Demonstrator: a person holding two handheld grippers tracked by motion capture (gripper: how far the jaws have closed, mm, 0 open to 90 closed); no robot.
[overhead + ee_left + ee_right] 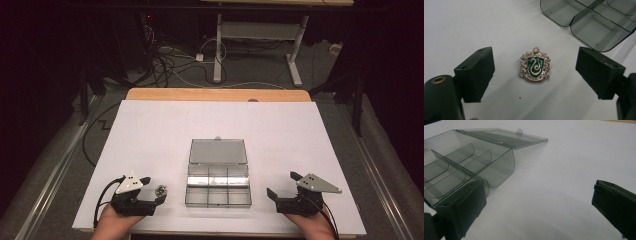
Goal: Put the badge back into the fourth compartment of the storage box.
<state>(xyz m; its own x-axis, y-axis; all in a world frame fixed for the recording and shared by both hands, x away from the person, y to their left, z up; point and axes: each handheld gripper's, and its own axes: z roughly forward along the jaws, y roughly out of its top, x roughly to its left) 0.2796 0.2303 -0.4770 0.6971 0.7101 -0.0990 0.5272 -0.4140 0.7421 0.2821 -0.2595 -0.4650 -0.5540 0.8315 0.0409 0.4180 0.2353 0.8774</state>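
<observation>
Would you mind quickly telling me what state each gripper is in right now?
Left gripper: open, jaws either side of the crest badge lying on the table, not touching it.
Right gripper: open, holding nothing, beside the clear compartment box.

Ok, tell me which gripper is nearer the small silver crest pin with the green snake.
Left. The left gripper has the silver crest pin between its open jaws, untouched; the right gripper sits beyond the clear box.

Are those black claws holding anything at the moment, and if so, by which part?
Nothing is held. The left gripper has its fingers standing apart on either side of a crest badge, not touching it. The right gripper is open over bare table.
</observation>
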